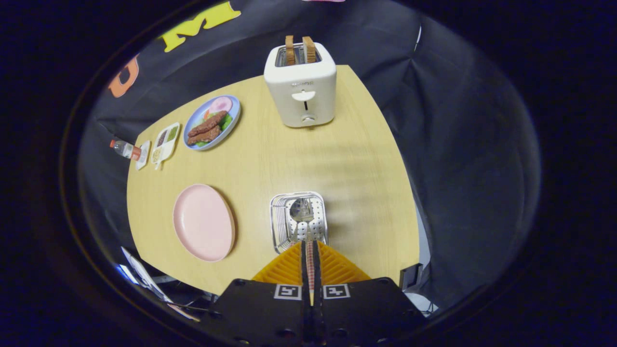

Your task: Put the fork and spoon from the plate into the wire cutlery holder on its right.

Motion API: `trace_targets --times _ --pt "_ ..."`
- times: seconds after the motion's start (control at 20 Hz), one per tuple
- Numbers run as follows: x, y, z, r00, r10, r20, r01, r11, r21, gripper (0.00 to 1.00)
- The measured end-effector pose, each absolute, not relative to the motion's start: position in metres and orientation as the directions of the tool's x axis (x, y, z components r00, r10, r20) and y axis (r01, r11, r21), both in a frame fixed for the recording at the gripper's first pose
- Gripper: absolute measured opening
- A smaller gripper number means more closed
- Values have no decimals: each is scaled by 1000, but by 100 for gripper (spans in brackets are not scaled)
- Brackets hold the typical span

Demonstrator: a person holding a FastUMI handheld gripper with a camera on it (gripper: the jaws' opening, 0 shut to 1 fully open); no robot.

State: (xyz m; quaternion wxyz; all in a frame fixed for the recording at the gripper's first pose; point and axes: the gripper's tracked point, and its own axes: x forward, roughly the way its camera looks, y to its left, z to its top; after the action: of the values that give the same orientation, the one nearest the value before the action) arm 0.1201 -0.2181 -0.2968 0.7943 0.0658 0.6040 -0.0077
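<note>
Table [347, 159]: light wood top, taking up most of the view, seen from above looking steeply down.

Toaster [301, 86]: white, sitting at the far side of the table, well beyond the fingers, with two bread slices [300, 49] standing up out of its slots.

Pink plate [203, 222]: lying on the near half of the table, to the left of the holder and apart from it. Its surface is showing bare.

Wire cutlery holder [299, 221]: standing just ahead of the fingertips, to the right of the pink plate. Wire sides and a perforated panel are visible, and one shiny piece of cutlery is already sitting inside it.

Blue plate [212, 122]: resting far left of the toaster, carrying toy food: brown strips, a pink round slice, some green.

Small divided tray [165, 142]: sitting just left of the blue plate, with a bottle [125, 149] lying at the table's far-left edge beside it.

Gripper [310, 250]: hovering above the near edge of the table and pointing down and forward, straight over the holder. The two fingers are pressing together on a thin handle with a red-and-white check pattern [310, 270], which is running down the middle line between them. The handle's far end is reaching toward the holder's opening; I cannot tell whether this piece is the fork or the spoon. The fingertips themselves are sitting at the holder's near rim in this view; contact with the rim cannot be judged.
</note>
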Motion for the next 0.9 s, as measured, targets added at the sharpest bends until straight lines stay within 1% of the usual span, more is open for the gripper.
trace_targets --times 0.05,0.1,0.2,0.25,0.35,0.4,0.5,0.55,0.6,0.65,0.7,0.85,0.9 --pt "120 -217 -293 285 73 -956 94 990 104 2" --pt "121 -214 -290 299 74 -951 93 990 107 4" --pt "123 -208 -281 340 75 -937 88 990 111 16" --pt "124 -203 -275 362 79 -929 84 990 117 27" --pt "124 -196 -263 402 62 -914 81 991 103 34" --pt "124 -189 -255 427 58 -903 77 992 100 35" --pt "125 -176 -238 483 53 -874 67 993 97 43" --pt "125 -171 -229 514 36 -857 68 994 82 49" --pt "125 -164 -216 547 29 -837 69 994 79 49" --pt "125 -157 -205 577 15 -817 70 995 68 54" --pt "122 -150 -194 611 3 -791 69 996 58 56" --pt "121 -129 -159 704 -25 -710 44 999 8 76" --pt "116 -117 -148 724 -22 -689 37 999 7 77"
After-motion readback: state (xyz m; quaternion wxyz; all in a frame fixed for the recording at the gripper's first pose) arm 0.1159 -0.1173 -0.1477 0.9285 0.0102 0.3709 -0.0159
